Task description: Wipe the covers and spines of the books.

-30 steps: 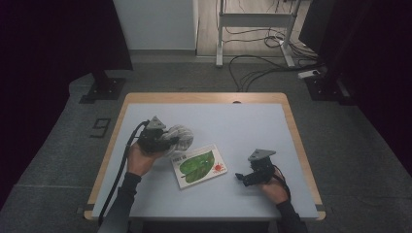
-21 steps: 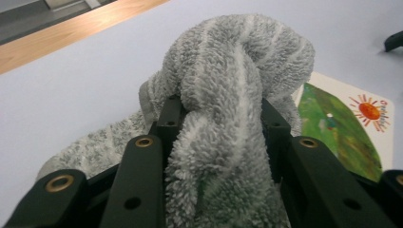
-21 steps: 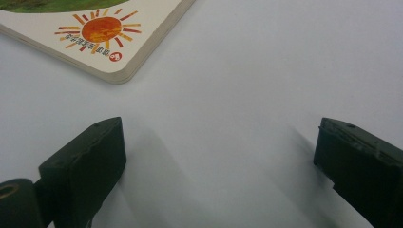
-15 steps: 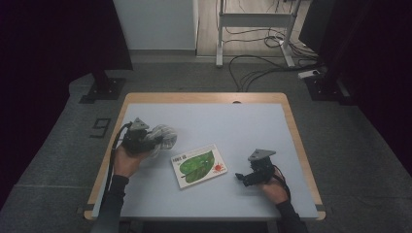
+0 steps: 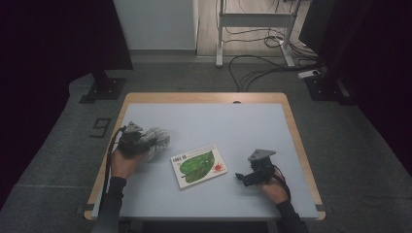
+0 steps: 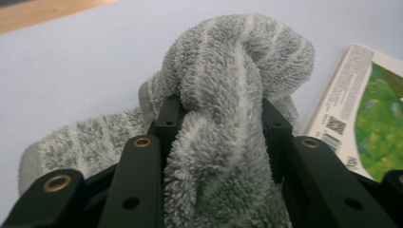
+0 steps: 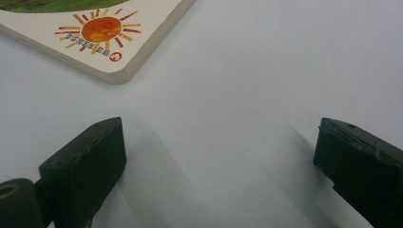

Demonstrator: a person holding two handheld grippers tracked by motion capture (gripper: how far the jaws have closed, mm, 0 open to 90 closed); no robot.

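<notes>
Towel [image 6: 228,109] between left gripper [image 6: 218,114] jaws

A large dark figure 9 [image 5: 99,127] is marked on the grey floor just left of the table [image 5: 233,116]. On the book [image 5: 198,165] a short title is printed at the upper left of the cover, too small to be read. In the left gripper view, fine print and a square code are seen on its pale edge strip, illegible. In the right gripper view, tiny characters stand under the orange sun, unreadable.
</notes>
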